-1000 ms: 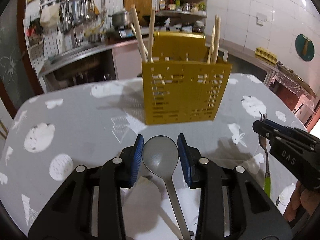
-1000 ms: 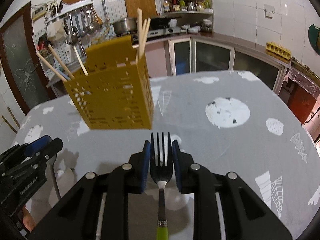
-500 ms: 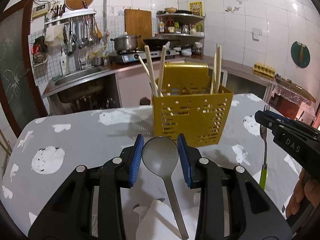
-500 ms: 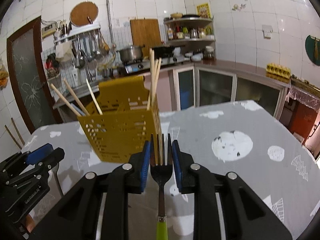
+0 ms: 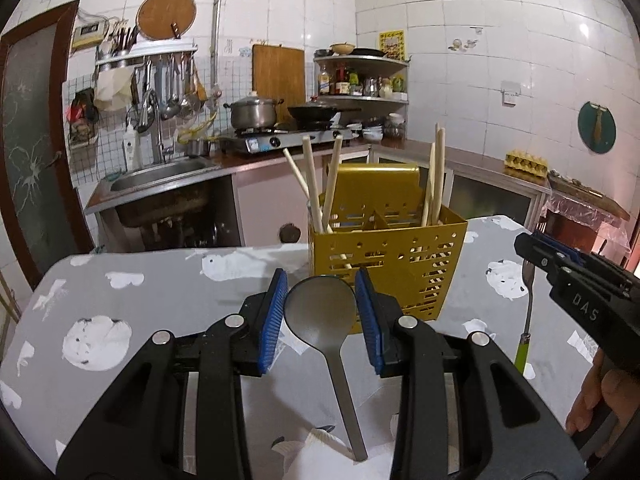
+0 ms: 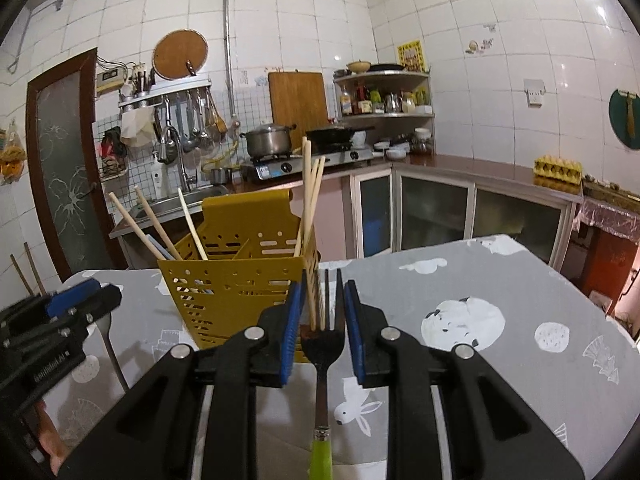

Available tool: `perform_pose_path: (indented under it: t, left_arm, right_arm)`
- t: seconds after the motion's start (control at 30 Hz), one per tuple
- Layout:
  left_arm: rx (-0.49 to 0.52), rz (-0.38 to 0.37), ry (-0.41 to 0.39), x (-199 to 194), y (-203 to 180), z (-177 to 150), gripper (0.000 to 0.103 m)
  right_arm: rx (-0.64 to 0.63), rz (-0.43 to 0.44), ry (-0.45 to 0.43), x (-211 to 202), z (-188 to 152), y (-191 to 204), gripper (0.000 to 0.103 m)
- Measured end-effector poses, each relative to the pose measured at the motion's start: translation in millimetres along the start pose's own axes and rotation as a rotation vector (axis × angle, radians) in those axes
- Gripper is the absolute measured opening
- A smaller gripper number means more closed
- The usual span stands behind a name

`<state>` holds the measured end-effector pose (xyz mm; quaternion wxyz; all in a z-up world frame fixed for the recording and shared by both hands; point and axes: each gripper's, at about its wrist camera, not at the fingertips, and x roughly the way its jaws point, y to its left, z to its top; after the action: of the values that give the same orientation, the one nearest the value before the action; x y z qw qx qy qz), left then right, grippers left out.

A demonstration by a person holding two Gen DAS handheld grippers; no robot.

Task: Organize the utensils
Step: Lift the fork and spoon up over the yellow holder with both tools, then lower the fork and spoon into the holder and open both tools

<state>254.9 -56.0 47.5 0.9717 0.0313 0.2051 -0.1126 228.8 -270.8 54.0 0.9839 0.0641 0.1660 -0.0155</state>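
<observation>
Beside the caddy: lines below placed relative to the yellow utensil caddy (image 5: 386,264), standing upright on the grey patterned tablecloth (image 5: 160,288).

Left gripper: left gripper (image 5: 322,312) just in front of the caddy, blue pads clamped on the bowl of a metal spoon (image 5: 320,314), handle trailing back toward the camera; held by the bowl, probably so the handle can go in first or the spoon be turned before the drop.

Right gripper: right gripper (image 6: 322,316) in front of the caddy's right corner, closed on the neck and head of a fork (image 6: 322,340) with a green handle; tines pointing at the caddy, handle hanging back.

Chopsticks: wooden chopsticks (image 5: 320,184) already standing in the caddy, one group leaning in the left compartment, another upright at the right; likely sorted by kind, leaving the middle dividers free.

Height: both utensils carried clear of the cloth, tips below the caddy rim; judged too low for insertion, so a lift over the rim needed.

Risk: crowded right compartment close to the fork's path; possible knock against the sticks.

Progress: sticks stowed, spoon and fork not yet in.
</observation>
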Motion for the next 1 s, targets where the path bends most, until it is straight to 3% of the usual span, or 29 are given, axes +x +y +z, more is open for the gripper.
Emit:
perform_pose_path:
  t: [0.2,0.53,1.0]
  left_arm:
    - [0.035,-0.008,-0.041,-9,-4,7,0.034]
    - [-0.013,-0.045,-0.137,-26,0,41,0.034]
    - [-0.037,-0.049,-0.280,-33,-2,137,0.034]
  right_arm:
    - [0.016,0.014,-0.032,-9,9,-6,0.023]
    - [0.019,0.025,-0.110,-24,37,-6,0.022]
    - [-0.004,0.072,-0.263,-38,134,13,0.022]
